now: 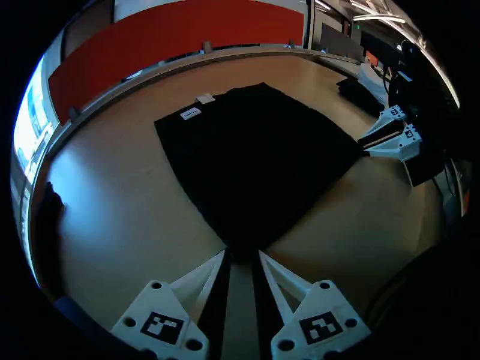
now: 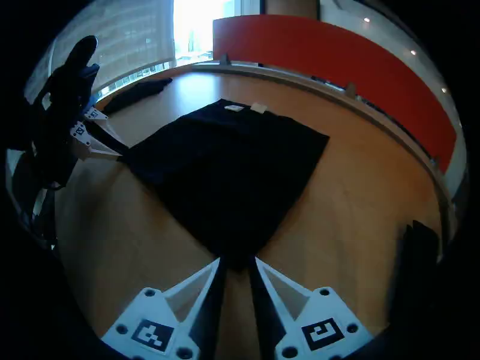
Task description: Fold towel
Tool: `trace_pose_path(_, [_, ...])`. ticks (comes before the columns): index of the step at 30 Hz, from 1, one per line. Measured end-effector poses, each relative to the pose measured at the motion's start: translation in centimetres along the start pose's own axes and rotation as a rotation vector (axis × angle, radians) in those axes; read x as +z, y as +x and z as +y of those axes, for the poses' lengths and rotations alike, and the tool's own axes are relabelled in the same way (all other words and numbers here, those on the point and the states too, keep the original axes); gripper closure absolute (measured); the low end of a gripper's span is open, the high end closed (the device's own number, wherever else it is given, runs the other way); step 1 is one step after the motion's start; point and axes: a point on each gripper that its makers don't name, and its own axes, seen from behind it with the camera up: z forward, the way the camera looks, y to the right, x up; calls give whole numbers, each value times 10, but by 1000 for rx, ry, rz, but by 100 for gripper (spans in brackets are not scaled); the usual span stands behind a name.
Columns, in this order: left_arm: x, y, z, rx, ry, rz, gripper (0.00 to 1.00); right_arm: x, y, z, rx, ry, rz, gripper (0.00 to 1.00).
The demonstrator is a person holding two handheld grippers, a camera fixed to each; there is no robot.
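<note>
In the left gripper view, the left hand-held gripper (image 1: 243, 255) reaches forward from the bottom edge. It has two white plastic fingers (image 1: 198, 282) shaped as open triangles, each carrying a square black-and-white marker at its base. They are drawn close, with a narrow strip of counter (image 1: 120, 204) showing between them. A corner of the towel (image 1: 258, 156) sits right between the tips, but I cannot tell whether the pads press on the cloth. The towel is black, matte and roughly square. It lies flat on the smooth, light wooden counter with that corner pointing at the camera. Two small white labels (image 1: 191, 113) sit at its far left edge. At the towel's right corner, the right hand-held gripper (image 1: 362, 148) narrows to a point against the cloth. A long red panel (image 1: 180, 42) runs behind the counter's curved back edge.

In the right gripper view, the right hand-held gripper (image 2: 237, 259) shows the same white triangular fingers. They stand a narrow slit apart, with a towel corner between the tips, and its grip cannot be told either. The towel (image 2: 234, 174) spreads flat with soft, shallow creases. The left hand-held gripper (image 2: 123, 156) meets its left corner. A bright window (image 2: 198, 30) stands beside the red panel (image 2: 336, 66).
</note>
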Motion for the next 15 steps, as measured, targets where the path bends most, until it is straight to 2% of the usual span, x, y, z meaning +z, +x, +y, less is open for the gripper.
trace_pose_path(7, [-1, 0, 1, -12, -1, -8, 86, -1, -1, 3, 17, -9, -11, 86])
trace_pose_path(15, [-4, 2, 7, -42, -35, -9, 88, -7, -2, 14, 35, -38, -13, 87])
